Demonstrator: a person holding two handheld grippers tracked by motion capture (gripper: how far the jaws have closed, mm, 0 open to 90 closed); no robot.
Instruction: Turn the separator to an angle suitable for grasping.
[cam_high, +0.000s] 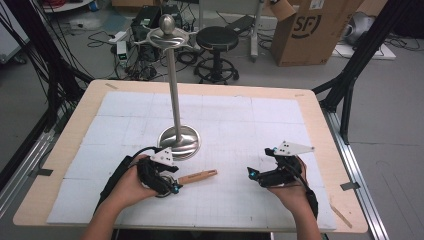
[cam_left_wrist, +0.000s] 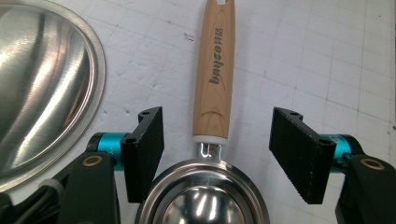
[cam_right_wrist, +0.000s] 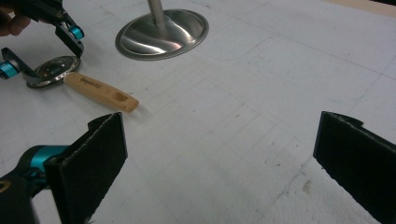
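Left gripper (cam_high: 172, 186): held in the person's left hand (cam_high: 131, 186), low over the tabletop just in front of the stand's base; its jaws are parted and released, one on each side of the ladle's bowl, and neither pad presses on it in the left gripper view.
Ladle (cam_left_wrist: 212, 140): lies flat on the tabletop just in front of the stand's base, metal bowl under the left gripper, wooden handle (cam_high: 198, 176) pointing away from that gripper toward the right gripper; dark lettering runs along the handle.
Ladle bowl (cam_left_wrist: 203, 196): round and shiny, between the left gripper's two black pads; from the right gripper view it sits beside the stand's base, apart from it.
Stand (cam_high: 174, 85): a tall metal pole that stands upright on a round, domed base (cam_high: 179, 140), with a ball and hooked arms at the top; it stands on the tabletop, behind the ladle.
Tabletop (cam_high: 235, 115): wooden board covered by a white gridded mat.
Right gripper (cam_high: 252, 173): held in the person's right hand (cam_high: 290, 186), well to the right of the stand's base and apart from the ladle; its jaws stand wide and released over bare mat, its tips pointing toward the ladle's handle.
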